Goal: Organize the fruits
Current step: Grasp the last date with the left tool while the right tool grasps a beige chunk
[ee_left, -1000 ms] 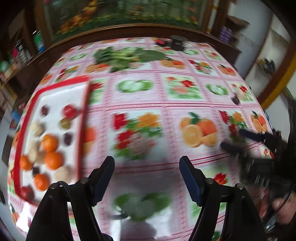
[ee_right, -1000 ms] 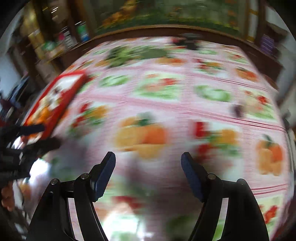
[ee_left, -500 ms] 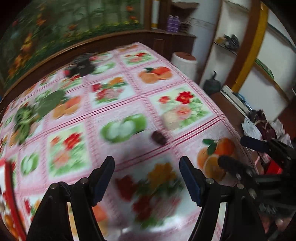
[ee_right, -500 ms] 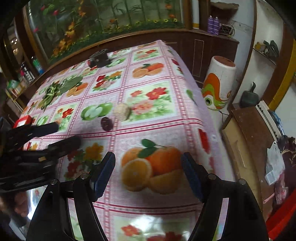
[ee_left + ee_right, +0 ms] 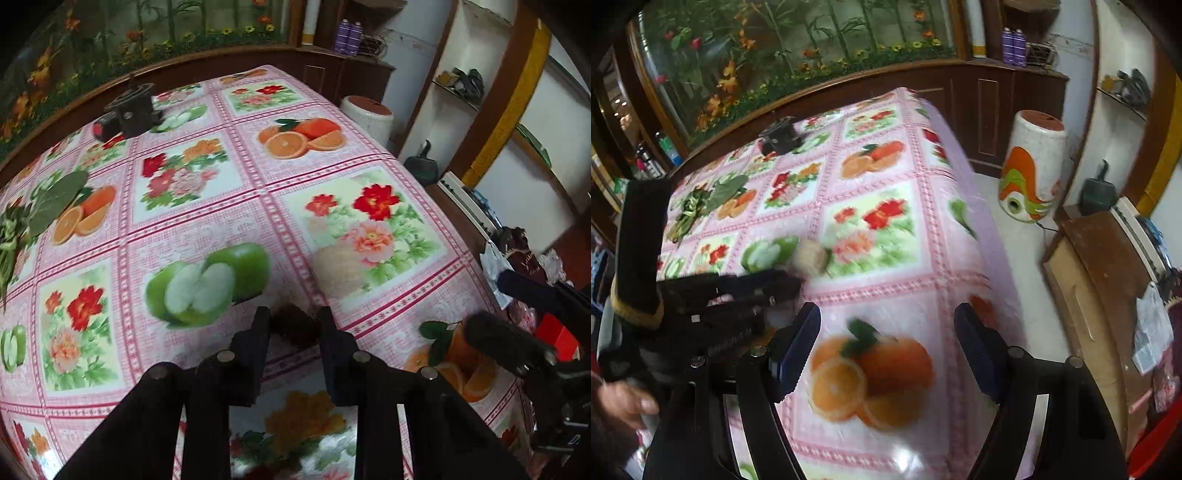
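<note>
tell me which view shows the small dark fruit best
The left wrist view: the dark fruit sits right between the left gripper fingers, next to the pale round fruit. In the right wrist view the left gripper hides it; only the pale fruit shows.

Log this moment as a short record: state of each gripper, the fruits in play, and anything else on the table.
left gripper: jaws narrowed around the dark fruit; firm contact cannot be told
right gripper: jaws wide open, holding nothing, above the table's near corner
pale round fruit: loose on the tablecloth, just beyond the dark fruit
leafy greens: far left of the table
black device: at the far edge
</note>
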`<state>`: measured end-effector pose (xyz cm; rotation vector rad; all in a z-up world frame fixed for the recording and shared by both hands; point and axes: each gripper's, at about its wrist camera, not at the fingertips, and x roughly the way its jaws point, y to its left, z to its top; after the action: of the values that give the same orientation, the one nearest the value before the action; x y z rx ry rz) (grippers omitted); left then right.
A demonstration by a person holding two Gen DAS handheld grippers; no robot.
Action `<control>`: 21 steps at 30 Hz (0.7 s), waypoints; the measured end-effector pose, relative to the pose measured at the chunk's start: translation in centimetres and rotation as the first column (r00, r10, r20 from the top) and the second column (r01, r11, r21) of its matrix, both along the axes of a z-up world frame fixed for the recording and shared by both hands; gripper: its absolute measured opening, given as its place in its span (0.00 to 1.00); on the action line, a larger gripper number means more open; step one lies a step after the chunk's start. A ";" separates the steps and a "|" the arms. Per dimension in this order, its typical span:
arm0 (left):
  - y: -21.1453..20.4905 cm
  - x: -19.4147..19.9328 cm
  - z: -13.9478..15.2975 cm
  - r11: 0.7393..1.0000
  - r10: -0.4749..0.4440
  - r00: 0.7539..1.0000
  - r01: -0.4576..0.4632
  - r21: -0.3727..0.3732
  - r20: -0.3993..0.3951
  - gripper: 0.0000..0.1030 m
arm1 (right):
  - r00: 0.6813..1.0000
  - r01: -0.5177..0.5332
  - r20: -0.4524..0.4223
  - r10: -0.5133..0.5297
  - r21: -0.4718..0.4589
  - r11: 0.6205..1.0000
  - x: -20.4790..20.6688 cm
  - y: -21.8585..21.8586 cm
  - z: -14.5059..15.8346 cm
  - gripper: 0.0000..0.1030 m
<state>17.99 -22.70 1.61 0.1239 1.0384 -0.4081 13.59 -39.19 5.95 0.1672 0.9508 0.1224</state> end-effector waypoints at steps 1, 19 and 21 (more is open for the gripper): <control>0.3 -0.2 0.0 1.000 0.005 1.000 -0.005 0.004 0.003 0.27 | 1.000 -0.017 0.002 0.017 0.001 1.000 0.7 0.7 -0.1 0.73; 10.8 -4.3 0.8 0.987 0.105 0.993 -0.110 -0.115 -0.046 0.28 | 0.987 -0.156 0.011 0.163 -0.236 0.959 4.0 8.8 -2.4 0.27; 11.7 -4.9 0.9 0.986 0.109 0.993 -0.114 -0.123 -0.048 0.28 | 0.984 -0.163 0.030 0.175 -0.232 0.959 2.9 9.4 -1.7 0.28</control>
<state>13.08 -11.05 2.54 -0.0552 1.0519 -0.3743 16.44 -29.83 4.20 -0.1306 0.9204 0.1722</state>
